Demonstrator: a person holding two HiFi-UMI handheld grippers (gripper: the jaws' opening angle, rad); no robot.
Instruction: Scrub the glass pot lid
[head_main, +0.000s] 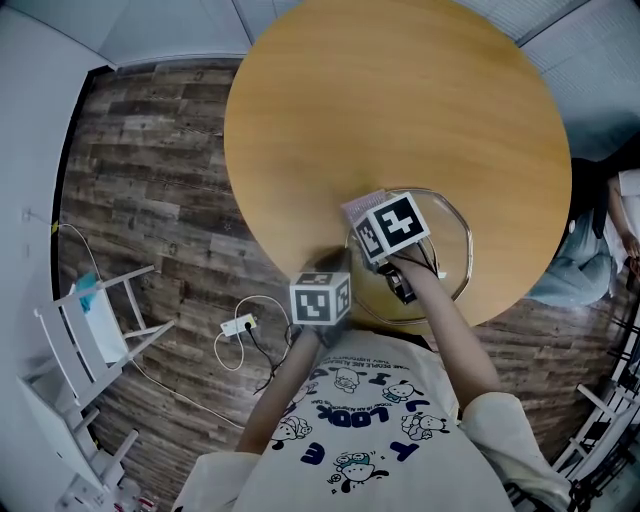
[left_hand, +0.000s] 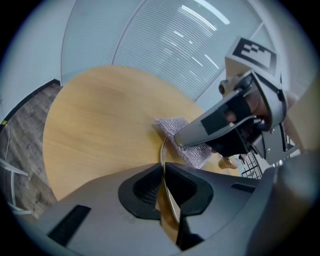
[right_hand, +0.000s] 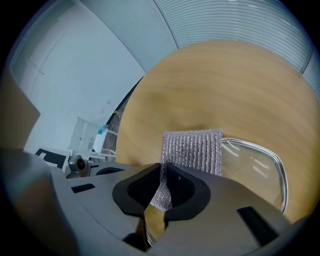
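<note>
Firmly, left gripper (left_hand: 163, 170) clamped on glass lid (right_hand: 255, 170) rim; right gripper (right_hand: 163, 170) pinching silver cloth (right_hand: 192, 150) over it

The glass pot lid (head_main: 450, 250) lies on the counter (head_main: 400, 110) at its 6 o'clock edge. The scrubbing cloth (head_main: 360, 207), gripped by the right gripper (right_hand: 162, 192), rests on the lid's 10 o'clock rim. The left gripper (left_hand: 163, 185) clamps the lid's 8 o'clock rim.
</note>
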